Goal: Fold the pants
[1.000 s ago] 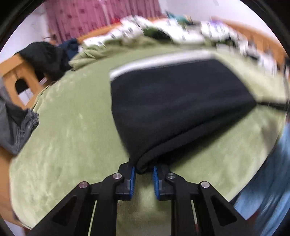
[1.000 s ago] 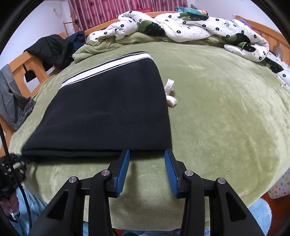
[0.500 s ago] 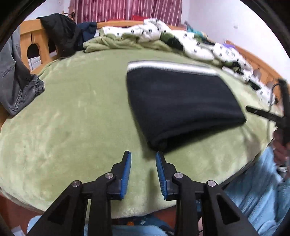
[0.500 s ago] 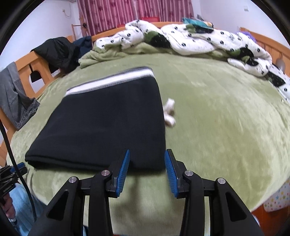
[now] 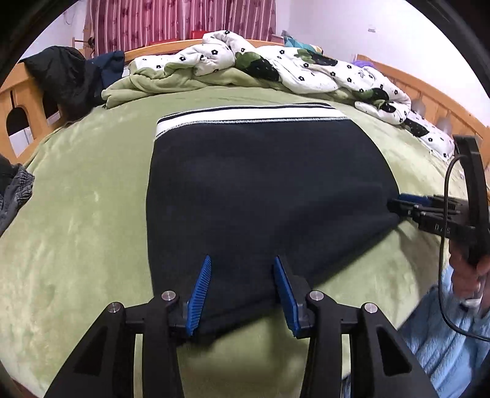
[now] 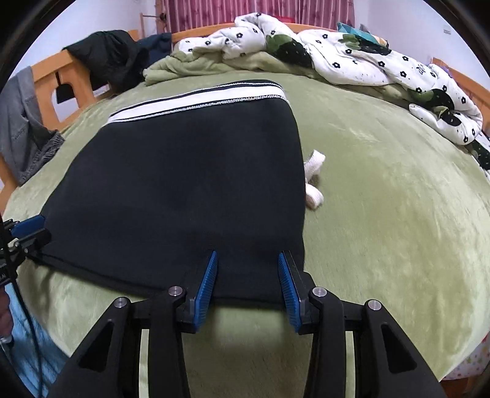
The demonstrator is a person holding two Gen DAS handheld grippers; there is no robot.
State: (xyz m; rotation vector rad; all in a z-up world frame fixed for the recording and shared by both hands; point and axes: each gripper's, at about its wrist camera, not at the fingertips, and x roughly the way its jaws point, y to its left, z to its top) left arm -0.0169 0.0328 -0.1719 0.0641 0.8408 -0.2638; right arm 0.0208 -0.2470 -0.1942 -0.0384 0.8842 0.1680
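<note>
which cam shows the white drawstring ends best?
Right wrist: the drawstring ends lie in plain view on the green blanket, poking out beside the right edge of the folded pants. Left wrist shows the pants but none of the ends; that side is hidden.

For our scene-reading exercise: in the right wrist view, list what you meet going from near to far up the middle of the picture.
Right gripper → folded black pants → their white waistband stripe → green blanket → bunched flower-print quilt → striped curtain.
</note>
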